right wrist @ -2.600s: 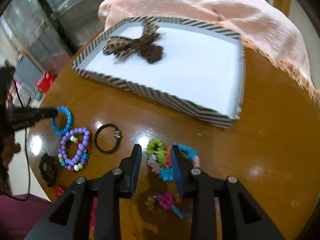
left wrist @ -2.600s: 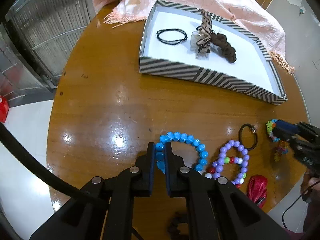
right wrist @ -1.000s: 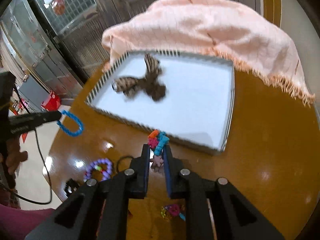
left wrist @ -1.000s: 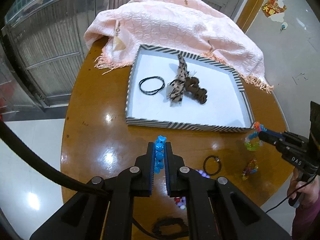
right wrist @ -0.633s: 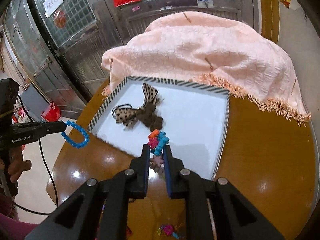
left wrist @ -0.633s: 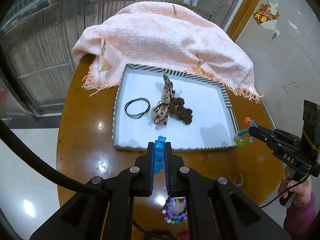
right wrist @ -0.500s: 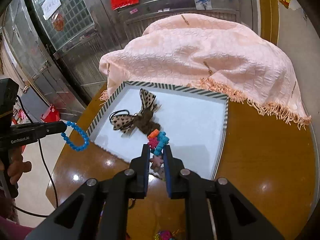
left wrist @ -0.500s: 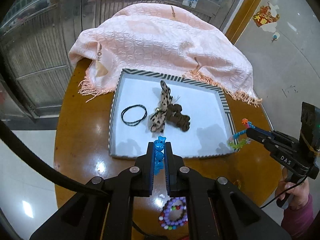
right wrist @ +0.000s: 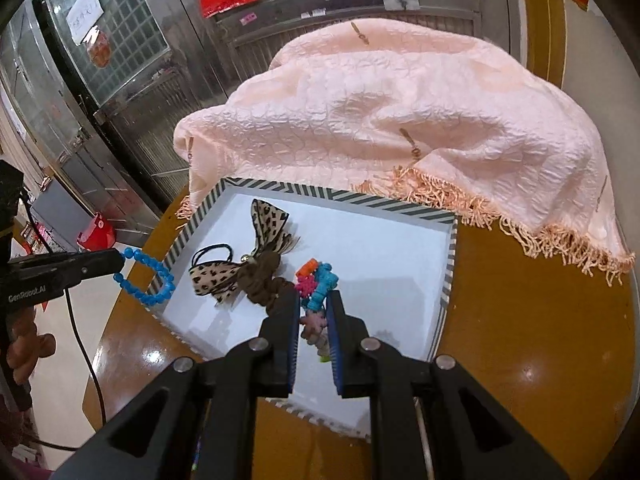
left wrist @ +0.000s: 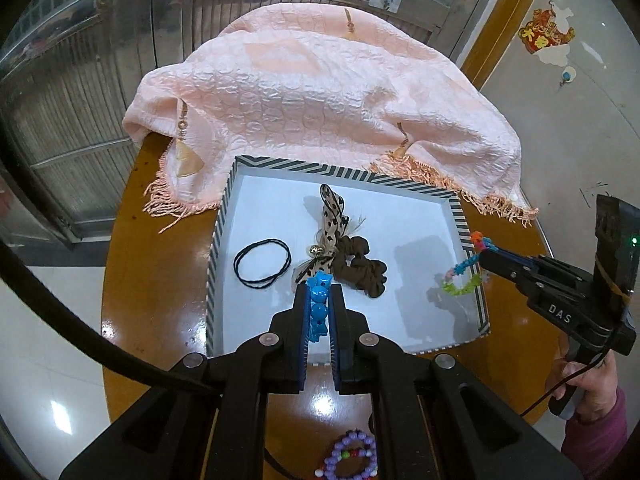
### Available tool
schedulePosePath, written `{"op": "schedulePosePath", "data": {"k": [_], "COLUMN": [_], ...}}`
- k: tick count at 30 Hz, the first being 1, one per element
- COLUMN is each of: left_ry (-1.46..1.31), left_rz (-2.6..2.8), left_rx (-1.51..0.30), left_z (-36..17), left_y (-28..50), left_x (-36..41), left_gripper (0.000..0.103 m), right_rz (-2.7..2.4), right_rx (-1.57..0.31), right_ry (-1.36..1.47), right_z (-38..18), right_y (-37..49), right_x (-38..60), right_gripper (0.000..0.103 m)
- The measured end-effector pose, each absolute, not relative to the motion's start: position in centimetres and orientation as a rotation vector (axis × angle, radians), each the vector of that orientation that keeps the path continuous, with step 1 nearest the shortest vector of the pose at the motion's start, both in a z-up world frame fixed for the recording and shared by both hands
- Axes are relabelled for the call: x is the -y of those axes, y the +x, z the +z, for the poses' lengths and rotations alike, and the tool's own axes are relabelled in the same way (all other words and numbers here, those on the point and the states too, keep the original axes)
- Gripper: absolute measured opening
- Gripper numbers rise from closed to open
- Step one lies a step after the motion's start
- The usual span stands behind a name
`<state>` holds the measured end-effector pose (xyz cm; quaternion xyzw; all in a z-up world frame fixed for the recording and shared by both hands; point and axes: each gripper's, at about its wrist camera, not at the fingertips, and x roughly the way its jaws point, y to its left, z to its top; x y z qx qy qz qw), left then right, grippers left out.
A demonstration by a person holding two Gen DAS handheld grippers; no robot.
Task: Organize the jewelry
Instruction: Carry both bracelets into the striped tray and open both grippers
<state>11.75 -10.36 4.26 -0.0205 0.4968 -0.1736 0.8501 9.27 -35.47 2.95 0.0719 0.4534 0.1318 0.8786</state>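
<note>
Inside, striped tray [left wrist: 467, 224] held black hair tie [left wrist: 262, 263], leopard bow [left wrist: 331, 222], brown scrunchie [left wrist: 362, 267]. Left gripper [left wrist: 319, 312] clamped on blue bead bracelet [right wrist: 145, 276], right gripper [right wrist: 313, 312] on multicolor bracelet [left wrist: 464, 276]. Since 2.6 s ago, lifted both off table [left wrist: 156, 280], over tray.

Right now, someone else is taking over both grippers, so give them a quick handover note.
Left gripper: shut on the blue bead bracelet, held near the tray's left rim.
Right gripper: shut on the multicolored charm bracelet, hanging over the right side of the striped tray.
Already in the tray: thin black hair tie, leopard-print bow, brown scrunchie.
Left to do: release both bracelets into the tray, then fetch the purple bead bracelet lying on the wooden table.
</note>
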Motion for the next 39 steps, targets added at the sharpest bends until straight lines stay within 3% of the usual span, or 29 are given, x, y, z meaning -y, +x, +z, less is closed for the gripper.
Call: {"op": "schedulePosePath", "data": {"k": [19, 30, 34, 39], "left_ry": [-0.093, -0.066, -0.081, -0.113], "left_rz": [-0.166, -0.128, -0.104, -0.101], "left_rx": [-1.192, -1.218, -1.228, -1.251], "left_z": [-3.8, -5.8, -6.2, -6.5], "left_y": [16.7, 17.4, 17.5, 17.6], "left_x": [6.8, 7.4, 7.1, 6.8], "left_gripper": [0.008, 0.008, 0.008, 0.012], "right_rz": [0.335, 0.272, 0.271, 0.263], "right_rx": [-1.086, -1.119, -1.112, -1.100], "right_ry": [0.162, 0.161, 0.170, 0.221], "right_z": [-3.5, -6.9, -6.7, -5.9], "right_y": [19.1, 23.3, 23.1, 22.3], "right_x": [33.0, 33.2, 33.2, 34.3], "right_gripper": [0.013, 0.014, 0.032, 0.033]}}
